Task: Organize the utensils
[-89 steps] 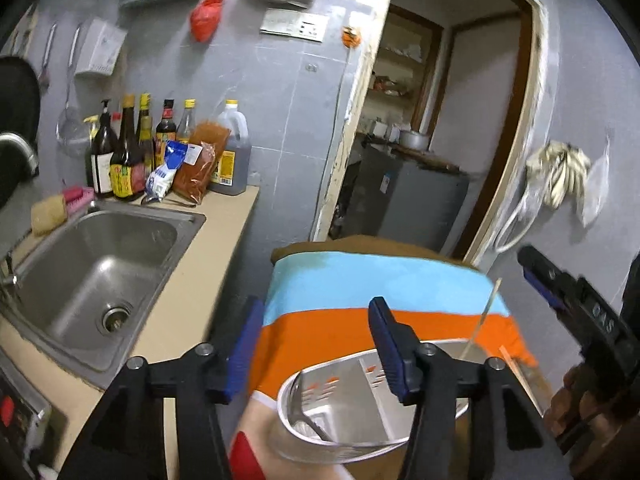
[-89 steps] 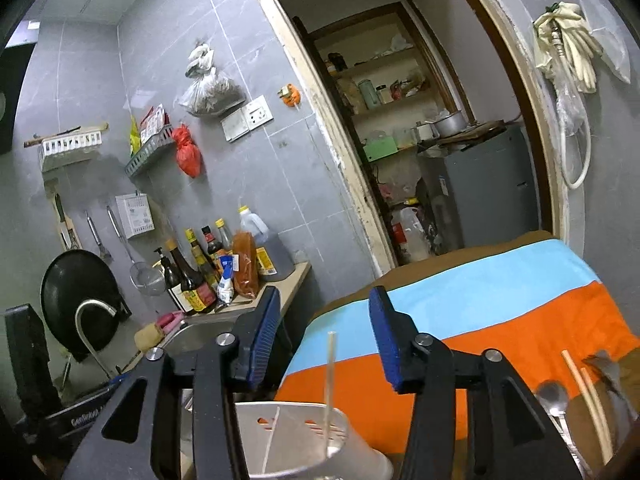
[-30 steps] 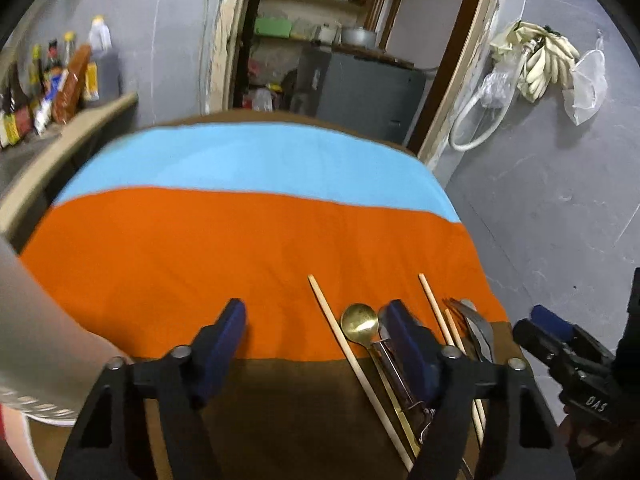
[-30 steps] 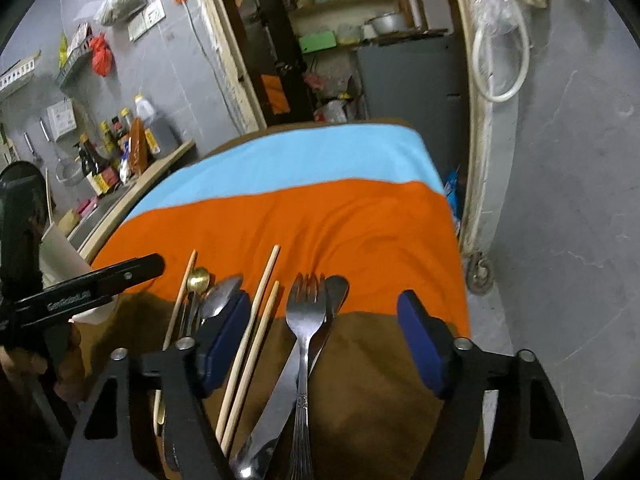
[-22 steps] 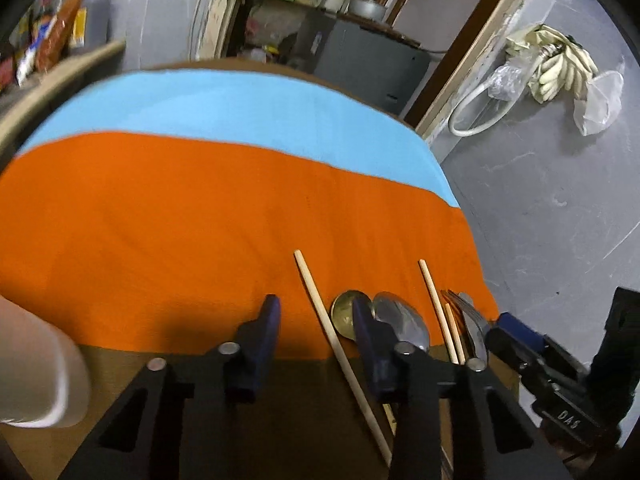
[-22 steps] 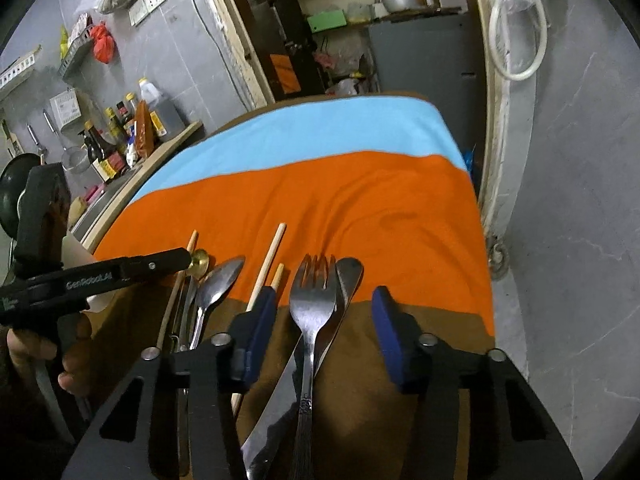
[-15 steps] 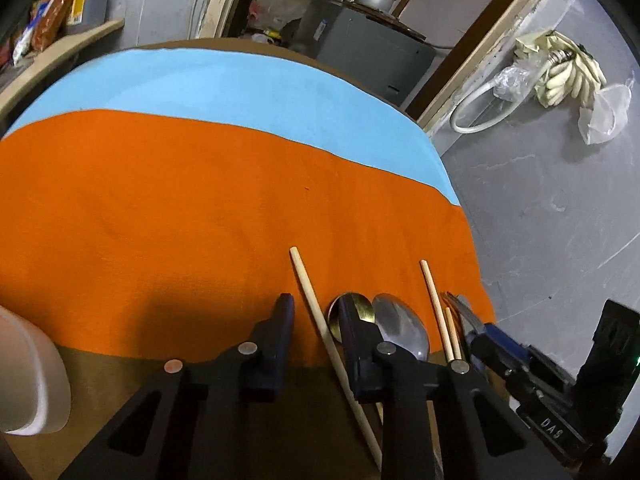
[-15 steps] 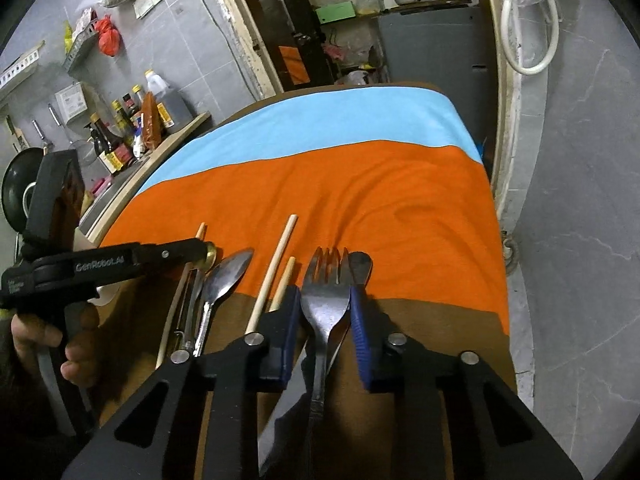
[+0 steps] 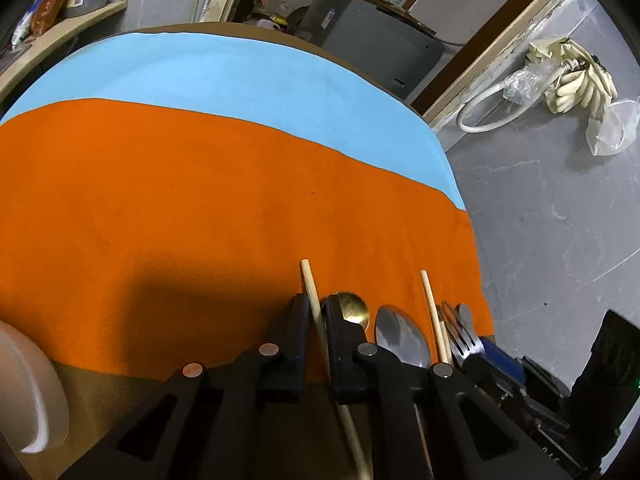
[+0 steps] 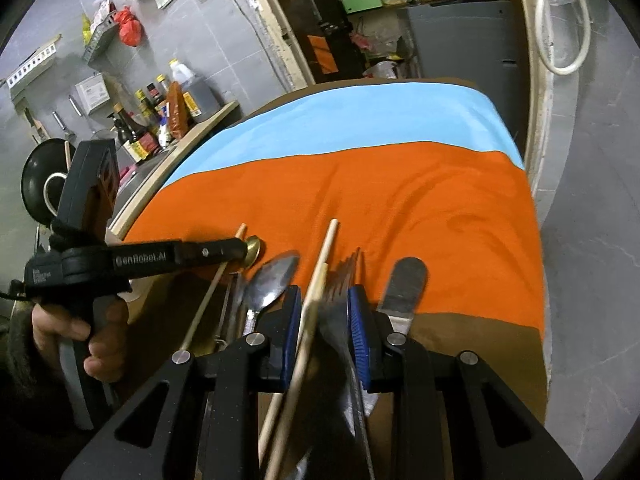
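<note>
Matt striped cloth [image 9: 224, 184], pale wooden chopsticks [image 10: 325, 248], glossy steel spoon [image 9: 402, 338], shiny brass-coloured spoon [image 9: 352, 311], matt black plastic gripper fingers [image 9: 294, 344].

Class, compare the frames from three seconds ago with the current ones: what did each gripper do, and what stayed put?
Both grippers swung away from the white holder down to the utensil row and narrowed. The left gripper closed around the leftmost chopstick; the right gripper closed around the fork, with a chopstick also between its fingers. The gold spoon, silver spoon and striped cloth stayed put.

Both wrist views look closely down at the striped cloth [image 9: 224, 184].
</note>
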A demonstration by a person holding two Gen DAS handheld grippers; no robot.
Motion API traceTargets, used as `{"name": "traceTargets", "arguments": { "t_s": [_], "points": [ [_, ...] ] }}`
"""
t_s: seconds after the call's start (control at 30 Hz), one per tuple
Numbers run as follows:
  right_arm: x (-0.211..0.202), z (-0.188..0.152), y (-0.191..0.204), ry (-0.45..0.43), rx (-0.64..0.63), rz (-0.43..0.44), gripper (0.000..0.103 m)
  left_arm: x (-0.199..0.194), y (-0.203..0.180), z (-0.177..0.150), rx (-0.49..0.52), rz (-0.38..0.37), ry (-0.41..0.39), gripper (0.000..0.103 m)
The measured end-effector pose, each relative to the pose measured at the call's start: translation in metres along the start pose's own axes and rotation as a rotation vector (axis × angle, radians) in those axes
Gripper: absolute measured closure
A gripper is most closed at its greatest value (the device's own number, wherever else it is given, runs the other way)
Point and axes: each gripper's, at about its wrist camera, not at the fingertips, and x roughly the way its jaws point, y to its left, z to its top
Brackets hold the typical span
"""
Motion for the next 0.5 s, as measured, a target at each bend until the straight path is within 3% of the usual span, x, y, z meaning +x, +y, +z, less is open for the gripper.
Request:
{"name": "traceTargets", "arguments": {
  "t_s": [0.37,0.5],
  "points": [
    [0.007,0.005,-0.008,0.025,0.062,0.005,0.081,-0.017,0.015,-0.014,0.01,0.029,0.022,0.098],
    [0.009,0.006,-0.015,0.027,0.1,0.014,0.094,-0.014,0.01,-0.011,0.059,0.051,0.045,0.097]
  ]
}}
